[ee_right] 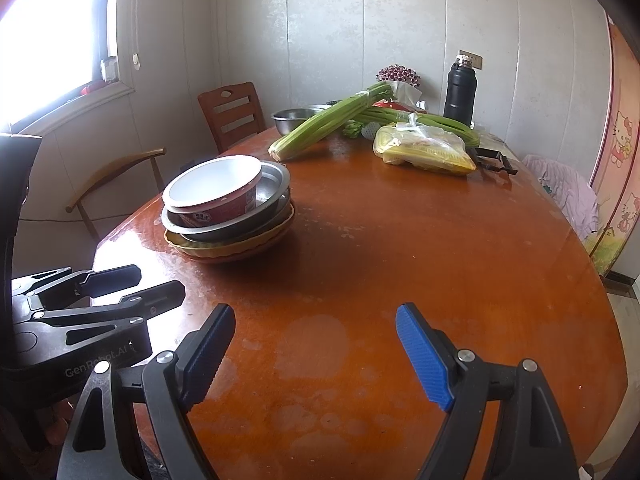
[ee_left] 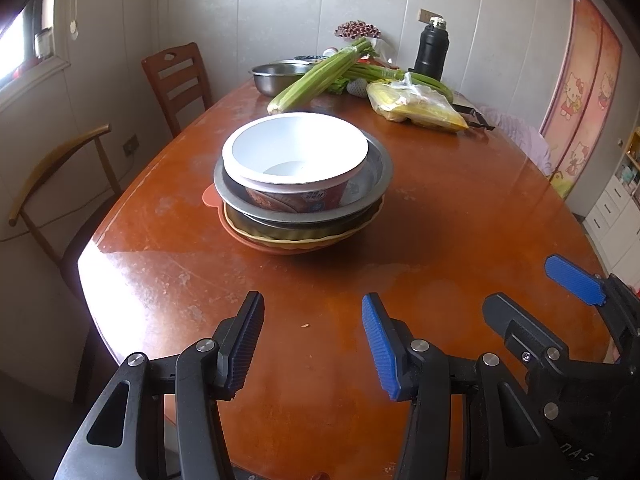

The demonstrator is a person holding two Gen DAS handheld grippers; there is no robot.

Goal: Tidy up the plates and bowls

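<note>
Nearest the left wrist camera, the left gripper (ee_left: pixel 312 344) hovered over bare wood with its jaws parted and nothing between them, its ribbed pads clear of the table (ee_left: pixel 460 208). The right gripper (ee_right: pixel 316 354) stood wider apart, likewise empty and off the tabletop.

Each view caught the other tool: the left camera showed the right gripper at its lower right edge, and the right camera showed the left gripper side-on at its lower left. Only the right view took in the bright window (ee_right: pixel 52 40).

Well ahead of both grippers, the stack of dishes (ee_left: pixel 302 200) sat near the table's left edge. A white-lined instant-noodle bowl (ee_left: pixel 295 156), empty, rested inside a metal basin (ee_left: pixel 372 184); under that lay a darker dish, then a yellow plate (ee_left: pixel 280 238), with an orange plate (ee_left: pixel 212 200) at the bottom.

Farther back were a steel bowl (ee_left: pixel 276 74) whose contents could not be seen, celery (ee_left: pixel 316 74) lying partly against it, a plastic bag of corn (ee_left: pixel 416 104), and a black flask (ee_left: pixel 431 50) standing upright.
</note>
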